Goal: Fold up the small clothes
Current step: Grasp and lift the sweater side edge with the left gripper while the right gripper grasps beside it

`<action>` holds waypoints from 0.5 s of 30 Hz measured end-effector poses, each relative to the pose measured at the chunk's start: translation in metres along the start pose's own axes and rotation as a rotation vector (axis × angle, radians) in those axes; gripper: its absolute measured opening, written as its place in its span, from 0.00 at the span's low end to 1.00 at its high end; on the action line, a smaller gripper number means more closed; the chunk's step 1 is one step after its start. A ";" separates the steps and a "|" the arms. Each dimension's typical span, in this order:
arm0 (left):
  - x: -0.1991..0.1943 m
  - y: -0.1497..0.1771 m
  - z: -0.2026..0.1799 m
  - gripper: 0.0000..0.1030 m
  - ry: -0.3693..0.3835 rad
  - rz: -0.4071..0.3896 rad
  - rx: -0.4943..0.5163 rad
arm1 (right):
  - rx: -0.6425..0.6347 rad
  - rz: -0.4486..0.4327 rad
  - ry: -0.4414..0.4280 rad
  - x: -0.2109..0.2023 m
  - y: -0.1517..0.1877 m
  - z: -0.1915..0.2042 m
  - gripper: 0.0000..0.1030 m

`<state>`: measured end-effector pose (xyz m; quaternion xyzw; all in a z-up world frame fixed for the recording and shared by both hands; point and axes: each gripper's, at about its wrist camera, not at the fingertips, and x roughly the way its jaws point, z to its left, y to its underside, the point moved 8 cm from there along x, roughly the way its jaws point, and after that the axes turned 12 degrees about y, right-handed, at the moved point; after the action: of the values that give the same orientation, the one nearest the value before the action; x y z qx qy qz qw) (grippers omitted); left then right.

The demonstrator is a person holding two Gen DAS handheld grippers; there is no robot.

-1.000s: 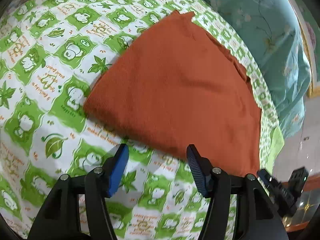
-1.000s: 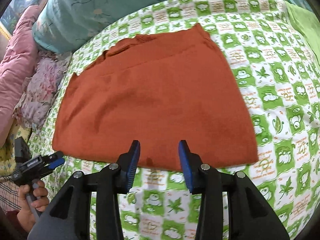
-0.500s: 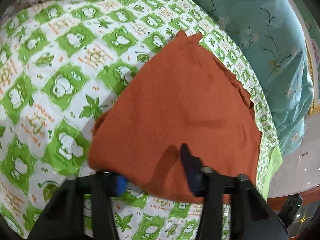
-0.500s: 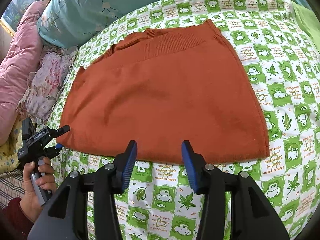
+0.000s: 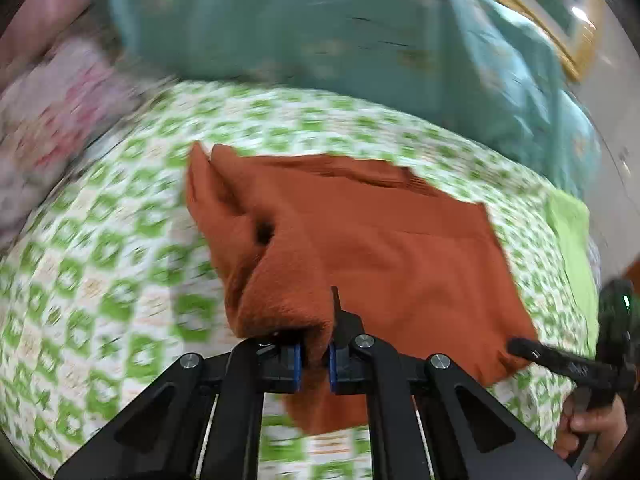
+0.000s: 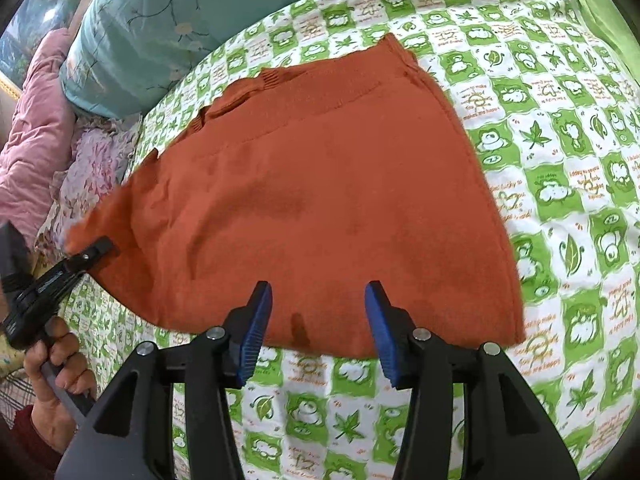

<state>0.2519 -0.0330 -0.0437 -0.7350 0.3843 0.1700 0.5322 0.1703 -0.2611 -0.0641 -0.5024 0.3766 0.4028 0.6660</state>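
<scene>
An orange knit garment (image 6: 320,200) lies spread on the green-and-white patterned bedsheet (image 6: 560,160). My left gripper (image 5: 314,360) is shut on the garment's near left corner (image 5: 280,300), which is raised off the sheet and bunched into a fold. The right wrist view shows that gripper (image 6: 96,250) at the far left, pinching the pulled-up corner, with a hand (image 6: 52,364) on its handle. My right gripper (image 6: 316,320) stands open just over the garment's near hem, with nothing pressed between its blue pads (image 6: 256,328). A dark spot marks the hem between them.
A teal flowered quilt (image 6: 160,32) is piled along the back of the bed. Pink bedding (image 6: 36,140) and a flowered pillow (image 6: 92,168) lie at the left. A lime-green cloth (image 5: 572,240) sits at the sheet's right edge.
My left gripper closed on the garment's corner and lifted it, swinging up and across so the cloth bunches. The right gripper's jaws spread slightly wider and edged closer to the hem.
</scene>
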 end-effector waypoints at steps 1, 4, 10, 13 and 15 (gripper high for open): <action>0.006 0.003 -0.014 0.07 0.025 0.012 0.024 | 0.003 -0.002 0.000 0.000 -0.002 -0.003 0.48; 0.031 0.020 -0.050 0.07 0.068 0.071 0.106 | 0.024 -0.003 -0.009 0.002 -0.012 -0.012 0.48; 0.080 0.063 -0.070 0.06 0.001 0.193 0.303 | 0.056 0.067 -0.135 0.021 -0.034 -0.006 0.49; 0.071 0.057 -0.071 0.06 0.025 0.185 0.308 | 0.045 0.121 -0.229 0.035 -0.048 0.017 0.50; 0.066 0.055 -0.073 0.06 0.026 0.184 0.325 | 0.024 0.131 -0.302 0.044 -0.066 0.042 0.57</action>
<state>0.2421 -0.1324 -0.0962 -0.6033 0.4790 0.1444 0.6211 0.2524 -0.2245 -0.0706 -0.4025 0.3088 0.5119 0.6932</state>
